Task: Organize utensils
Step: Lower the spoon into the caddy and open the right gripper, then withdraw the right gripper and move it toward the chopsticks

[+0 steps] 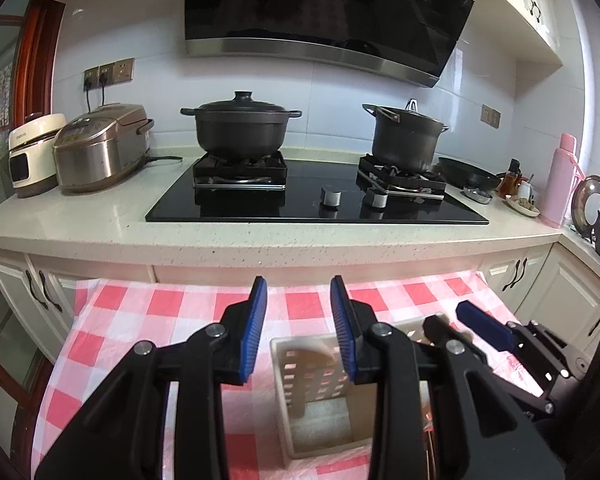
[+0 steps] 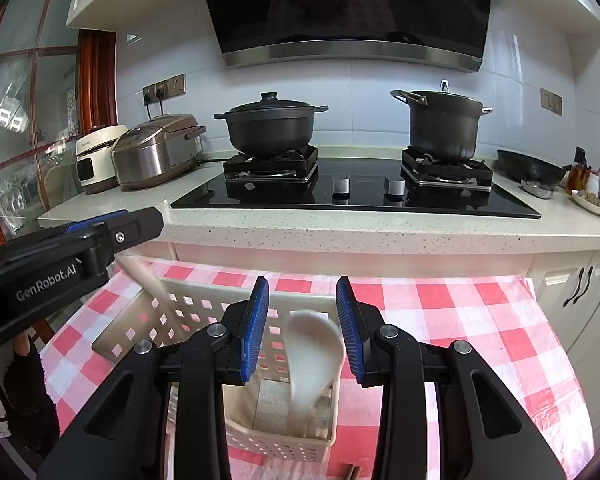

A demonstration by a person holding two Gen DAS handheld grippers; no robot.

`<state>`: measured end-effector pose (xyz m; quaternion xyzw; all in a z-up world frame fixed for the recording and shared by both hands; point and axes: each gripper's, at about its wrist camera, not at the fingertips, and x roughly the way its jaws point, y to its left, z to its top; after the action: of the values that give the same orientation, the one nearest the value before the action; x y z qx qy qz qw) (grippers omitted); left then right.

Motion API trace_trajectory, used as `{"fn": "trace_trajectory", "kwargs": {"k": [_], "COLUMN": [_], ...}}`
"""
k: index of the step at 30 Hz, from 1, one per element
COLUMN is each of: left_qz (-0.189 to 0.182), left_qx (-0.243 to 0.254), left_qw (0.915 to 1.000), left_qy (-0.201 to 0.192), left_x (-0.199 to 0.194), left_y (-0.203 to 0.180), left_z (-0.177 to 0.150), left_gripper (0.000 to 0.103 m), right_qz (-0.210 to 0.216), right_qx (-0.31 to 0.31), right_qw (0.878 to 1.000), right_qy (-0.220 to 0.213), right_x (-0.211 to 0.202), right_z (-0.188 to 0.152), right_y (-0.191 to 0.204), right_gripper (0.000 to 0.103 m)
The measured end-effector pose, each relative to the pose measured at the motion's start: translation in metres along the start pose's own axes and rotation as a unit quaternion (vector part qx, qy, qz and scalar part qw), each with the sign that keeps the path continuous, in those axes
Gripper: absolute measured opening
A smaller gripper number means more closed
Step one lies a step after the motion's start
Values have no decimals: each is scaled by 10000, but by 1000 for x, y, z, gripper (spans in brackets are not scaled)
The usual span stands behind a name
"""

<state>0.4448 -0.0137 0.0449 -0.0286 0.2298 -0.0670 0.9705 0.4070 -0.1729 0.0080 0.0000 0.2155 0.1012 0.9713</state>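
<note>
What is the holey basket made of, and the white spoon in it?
The basket looks like cream plastic: thin moulded walls with neat square holes, a dull matte sheen. The spoon is white and smooth, probably ceramic or plastic; it is too blurred to tell which.

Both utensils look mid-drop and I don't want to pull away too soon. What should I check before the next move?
1. Right tool open: ok, jaws apart, nothing clamped.
2. White spoon settled in the basket: cannot tell; it is blurred, with its lower end inside and its bowl above the rim.
3. Left tool open: ok, nothing between its jaws.
4. Wooden utensil inside the basket: cannot tell; it is blurred at the basket's left side.
5. Basket upright on the checked cloth: ok.
</note>
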Motion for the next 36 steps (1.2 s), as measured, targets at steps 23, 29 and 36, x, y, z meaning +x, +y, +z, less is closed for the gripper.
{"fn": "trace_trajectory", "kwargs": {"k": [23, 29, 36], "left_qz": [458, 648, 684], "left_qx": [-501, -429, -556], "left_qw": [9973, 9969, 9950], "left_qy": [-266, -96, 463], "left_x": [-141, -174, -179], "left_y": [33, 39, 50], "left_z": [-85, -129, -180], "left_gripper": [98, 98, 98], "right_qz": [-144, -153, -312], "right_qx": [-35, -5, 251], "right_qw": [9986, 9982, 9985], "right_qy": [-500, -579, -382], "right_x": [-145, -189, -209], "right_z": [-44, -82, -120], "right_y": [0, 12, 12], "right_gripper": [72, 84, 84]}}
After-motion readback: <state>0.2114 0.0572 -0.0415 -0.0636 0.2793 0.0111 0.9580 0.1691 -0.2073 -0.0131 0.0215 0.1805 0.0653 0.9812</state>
